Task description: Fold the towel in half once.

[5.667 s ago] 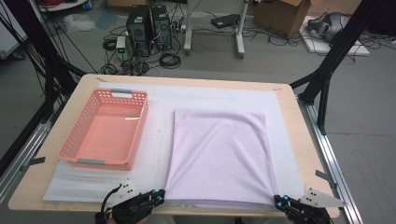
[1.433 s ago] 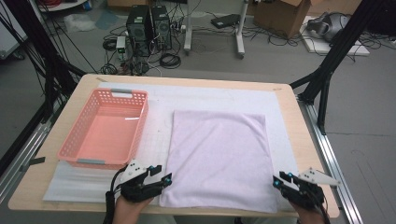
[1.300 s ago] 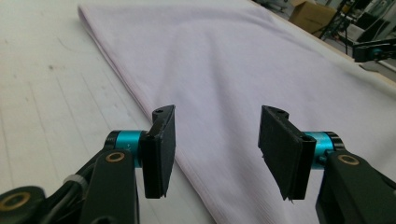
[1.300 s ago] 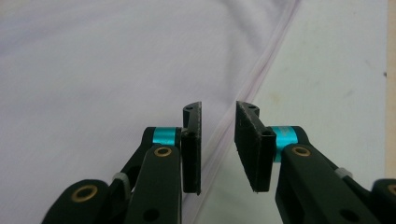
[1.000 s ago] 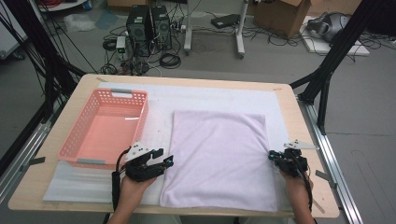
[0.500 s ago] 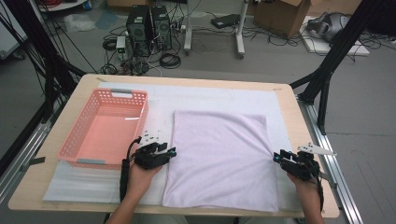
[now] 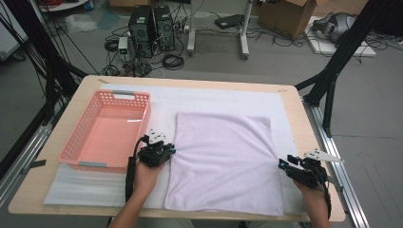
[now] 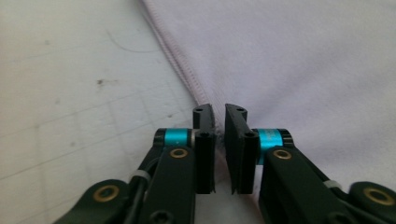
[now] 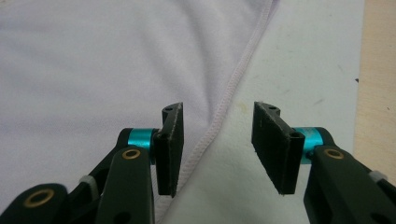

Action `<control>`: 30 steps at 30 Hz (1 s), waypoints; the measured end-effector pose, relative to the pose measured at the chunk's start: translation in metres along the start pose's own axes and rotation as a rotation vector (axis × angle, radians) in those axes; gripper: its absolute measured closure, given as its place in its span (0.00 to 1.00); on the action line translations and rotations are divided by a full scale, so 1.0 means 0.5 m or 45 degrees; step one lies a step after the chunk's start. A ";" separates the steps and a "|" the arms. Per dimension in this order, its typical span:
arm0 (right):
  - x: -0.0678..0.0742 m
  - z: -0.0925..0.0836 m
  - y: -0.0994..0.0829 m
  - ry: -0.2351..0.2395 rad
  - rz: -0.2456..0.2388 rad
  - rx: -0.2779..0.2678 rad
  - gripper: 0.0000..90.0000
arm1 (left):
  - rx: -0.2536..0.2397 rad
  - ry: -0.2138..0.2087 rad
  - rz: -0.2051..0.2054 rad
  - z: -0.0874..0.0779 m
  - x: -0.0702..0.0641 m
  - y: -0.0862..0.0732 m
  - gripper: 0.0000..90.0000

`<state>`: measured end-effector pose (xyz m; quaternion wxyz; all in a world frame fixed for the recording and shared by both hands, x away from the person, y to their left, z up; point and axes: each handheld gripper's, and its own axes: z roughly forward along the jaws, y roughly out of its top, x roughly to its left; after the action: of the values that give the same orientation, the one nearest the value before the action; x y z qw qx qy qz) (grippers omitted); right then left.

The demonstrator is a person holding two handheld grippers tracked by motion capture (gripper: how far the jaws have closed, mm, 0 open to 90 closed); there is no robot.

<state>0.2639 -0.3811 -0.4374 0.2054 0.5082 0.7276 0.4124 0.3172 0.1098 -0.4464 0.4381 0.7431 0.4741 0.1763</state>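
While no writing shows, the lilac towel (image 7: 223, 161) lies flat, long axis running away across the bench (image 7: 294, 102).
Left tool (image 8: 219, 122) nearly closed at its hem; right tool (image 9: 217, 126) wide, straddling the hem.

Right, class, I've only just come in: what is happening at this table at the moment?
A person holds a gripper in each hand at opposite side edges of a pale lilac towel lying flat on a white mat. The left gripper has its jaws nearly closed on the towel's hemmed edge. The right gripper is open, its jaws straddling the other hem, not yet gripping. An empty pink basket sits to the towel's left.
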 end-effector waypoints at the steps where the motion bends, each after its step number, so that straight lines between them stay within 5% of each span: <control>1: 0.000 0.001 0.001 0.003 -0.007 -0.005 0.60 | -0.023 -0.018 0.001 -0.003 0.002 -0.002 0.73; 3: 0.004 0.006 0.002 0.018 -0.026 0.001 0.64 | -0.086 -0.053 -0.001 -0.007 0.003 -0.003 0.57; 7: 0.025 0.025 0.005 0.078 -0.111 0.045 0.76 | -0.199 -0.163 0.001 -0.013 0.003 -0.001 0.45; 10: 0.037 0.041 0.000 0.024 -0.199 0.128 0.77 | -0.255 -0.235 0.004 -0.019 0.001 -0.001 0.42; 12: 0.032 0.036 0.003 -0.007 -0.178 0.147 0.73 | -0.294 -0.265 -0.003 -0.024 0.001 0.000 0.41; 16: 0.013 0.013 0.001 0.034 -0.108 0.061 0.64 | -0.348 -0.297 -0.013 -0.031 0.004 0.002 0.41; 19: 0.005 -0.005 0.006 0.060 -0.046 -0.035 0.52 | -0.341 -0.306 0.091 -0.029 0.003 -0.001 0.42; 21: 0.006 -0.010 0.006 0.061 -0.051 -0.057 0.46 | -0.341 -0.352 0.086 -0.026 0.002 -0.002 0.41; 24: 0.009 -0.014 0.005 0.058 -0.079 -0.070 0.38 | -0.378 -0.350 0.088 -0.027 0.001 0.001 0.37; 30: 0.006 -0.018 0.005 0.036 -0.087 -0.104 0.30 | -0.349 -0.355 0.068 -0.031 -0.006 0.009 0.26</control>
<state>0.2575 -0.3816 -0.4299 0.2297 0.4685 0.7299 0.4415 0.3075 0.1139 -0.4338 0.5919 0.7060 0.3604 0.1462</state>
